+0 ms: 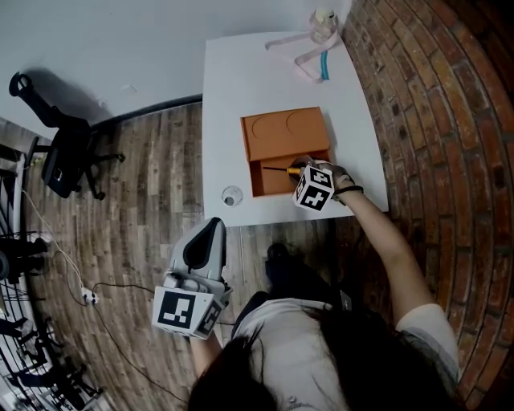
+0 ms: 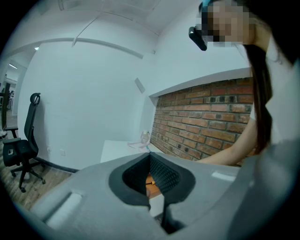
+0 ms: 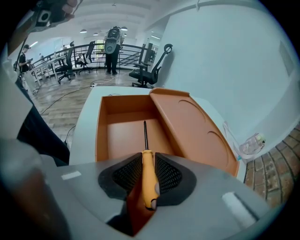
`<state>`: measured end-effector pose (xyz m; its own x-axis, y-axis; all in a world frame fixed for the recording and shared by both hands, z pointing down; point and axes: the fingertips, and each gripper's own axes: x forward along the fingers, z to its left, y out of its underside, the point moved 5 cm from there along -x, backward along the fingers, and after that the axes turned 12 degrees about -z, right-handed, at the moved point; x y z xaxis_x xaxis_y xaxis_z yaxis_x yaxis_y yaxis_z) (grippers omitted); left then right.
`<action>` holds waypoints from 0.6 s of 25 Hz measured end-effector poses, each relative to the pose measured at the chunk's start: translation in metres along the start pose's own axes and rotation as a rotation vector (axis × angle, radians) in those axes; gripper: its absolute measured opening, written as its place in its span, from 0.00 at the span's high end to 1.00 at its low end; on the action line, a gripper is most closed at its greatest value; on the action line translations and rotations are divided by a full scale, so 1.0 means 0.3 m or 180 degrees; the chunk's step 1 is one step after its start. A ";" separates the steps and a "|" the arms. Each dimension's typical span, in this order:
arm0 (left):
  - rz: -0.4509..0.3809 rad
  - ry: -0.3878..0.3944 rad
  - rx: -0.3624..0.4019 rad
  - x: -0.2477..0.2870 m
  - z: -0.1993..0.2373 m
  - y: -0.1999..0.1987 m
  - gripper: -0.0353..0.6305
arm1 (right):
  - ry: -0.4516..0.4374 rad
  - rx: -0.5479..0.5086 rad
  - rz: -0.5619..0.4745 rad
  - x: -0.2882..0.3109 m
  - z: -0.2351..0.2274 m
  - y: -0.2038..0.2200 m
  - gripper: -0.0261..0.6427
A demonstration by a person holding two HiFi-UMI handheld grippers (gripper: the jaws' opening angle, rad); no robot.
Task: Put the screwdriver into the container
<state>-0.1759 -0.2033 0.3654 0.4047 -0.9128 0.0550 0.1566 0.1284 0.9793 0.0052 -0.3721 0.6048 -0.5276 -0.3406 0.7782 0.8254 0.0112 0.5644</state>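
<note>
An orange container (image 1: 287, 152) (image 3: 126, 136) lies on the white table (image 1: 221, 120), its flat lid part on the far side and an open compartment on the near side. My right gripper (image 1: 303, 170) (image 3: 149, 174) is shut on the yellow handle of a screwdriver (image 3: 147, 173) (image 1: 286, 170). The dark shaft points over the open compartment. My left gripper (image 1: 207, 241) (image 2: 150, 180) hangs off the table's near edge above the wooden floor, its jaws shut with nothing between them.
A small round white object (image 1: 232, 196) sits on the table's near left corner. A clear bottle (image 1: 324, 22) and pink and blue straps (image 1: 309, 60) lie at the far end. A brick wall (image 1: 434, 104) runs along the right. An office chair (image 1: 68, 156) stands at left.
</note>
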 end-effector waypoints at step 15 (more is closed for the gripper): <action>-0.0144 0.0111 0.0081 -0.076 -0.068 -0.030 0.94 | 0.0604 0.0442 -0.0538 -0.187 0.018 -0.090 0.90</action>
<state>-0.1681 -0.1758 0.3513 0.4290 -0.9033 0.0043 0.1527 0.0772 0.9853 0.0113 -0.3483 0.5474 -0.5974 -0.5182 0.6120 0.6866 0.0637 0.7242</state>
